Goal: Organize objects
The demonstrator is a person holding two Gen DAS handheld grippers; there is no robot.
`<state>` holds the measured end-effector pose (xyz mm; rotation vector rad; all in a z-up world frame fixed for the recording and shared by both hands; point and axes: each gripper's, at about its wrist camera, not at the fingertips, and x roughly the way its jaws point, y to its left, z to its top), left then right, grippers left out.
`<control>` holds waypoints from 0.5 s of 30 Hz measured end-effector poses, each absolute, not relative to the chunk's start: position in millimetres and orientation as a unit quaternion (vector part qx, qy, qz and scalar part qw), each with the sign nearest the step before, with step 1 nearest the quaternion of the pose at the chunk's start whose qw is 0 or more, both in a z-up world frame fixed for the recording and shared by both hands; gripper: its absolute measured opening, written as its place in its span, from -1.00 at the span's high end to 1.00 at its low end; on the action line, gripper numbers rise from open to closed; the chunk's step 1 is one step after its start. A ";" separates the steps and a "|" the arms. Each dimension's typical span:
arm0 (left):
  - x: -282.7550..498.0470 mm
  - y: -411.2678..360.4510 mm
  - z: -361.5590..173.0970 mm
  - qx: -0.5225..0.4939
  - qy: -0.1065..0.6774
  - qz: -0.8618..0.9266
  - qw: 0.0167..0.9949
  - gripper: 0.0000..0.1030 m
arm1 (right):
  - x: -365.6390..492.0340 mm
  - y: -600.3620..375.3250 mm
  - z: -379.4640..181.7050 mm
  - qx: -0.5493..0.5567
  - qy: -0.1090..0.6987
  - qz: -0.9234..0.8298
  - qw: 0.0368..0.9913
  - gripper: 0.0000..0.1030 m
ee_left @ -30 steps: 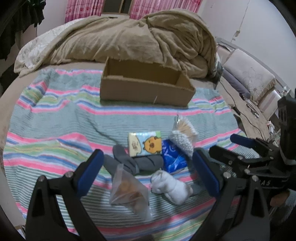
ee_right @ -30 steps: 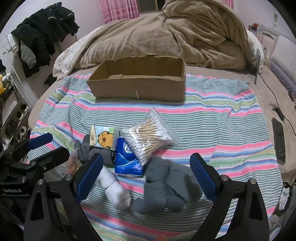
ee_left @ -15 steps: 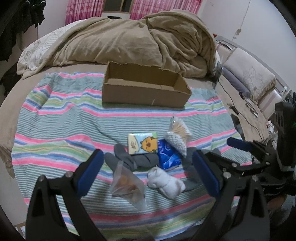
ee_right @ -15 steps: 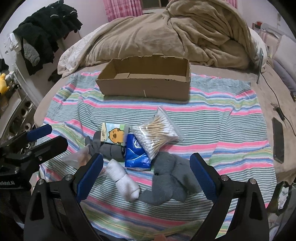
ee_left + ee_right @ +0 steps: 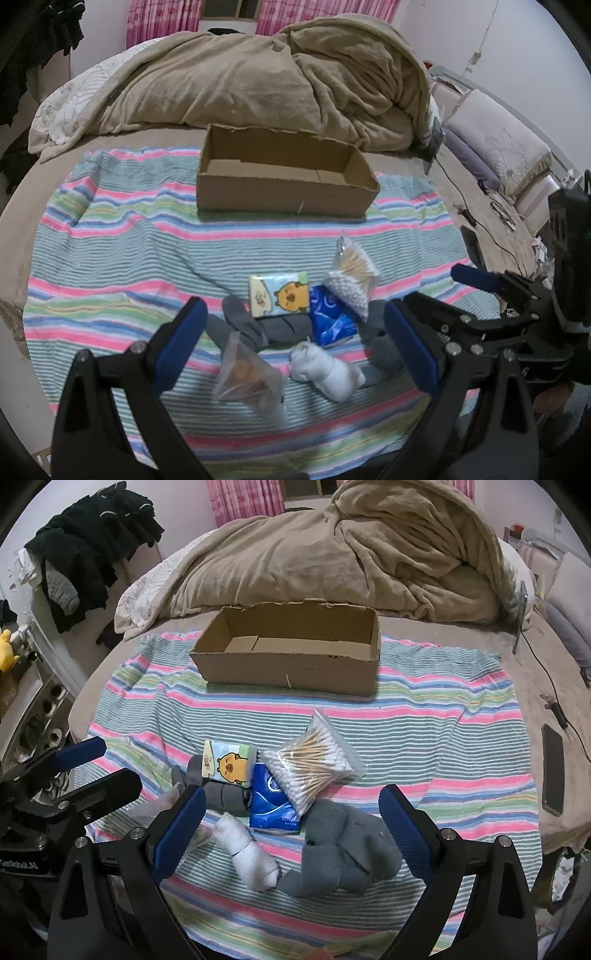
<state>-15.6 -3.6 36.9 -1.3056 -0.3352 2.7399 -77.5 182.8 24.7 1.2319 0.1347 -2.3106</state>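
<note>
Below, both grippers, left [image 5: 295, 343] and right [image 5: 291, 827], hover with jaws spread wide and empty over a heap of socks [image 5: 343, 853], tissue packs [image 5: 273, 801] and cotton swabs [image 5: 314, 760] at frame center; a cardboard box [image 5: 291, 672] sits beyond on the striped blanket [image 5: 443, 738].

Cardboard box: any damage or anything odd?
Yes: the cardboard box has a ragged, torn top rim along its far wall, and it holds nothing. The cotton swab bag lies on the blue tissue pack, in a heap.
</note>
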 end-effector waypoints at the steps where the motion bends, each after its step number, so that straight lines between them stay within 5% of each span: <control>1: -17.4 -3.9 36.0 -0.430 -0.110 0.895 0.044 -0.89 | -78.9 182.5 24.0 0.455 0.049 -0.851 0.257 -0.88; 15: -28.4 -12.2 25.0 -0.445 -0.119 0.886 0.043 -0.89 | -90.6 176.8 14.5 0.473 0.047 -0.843 0.252 -0.88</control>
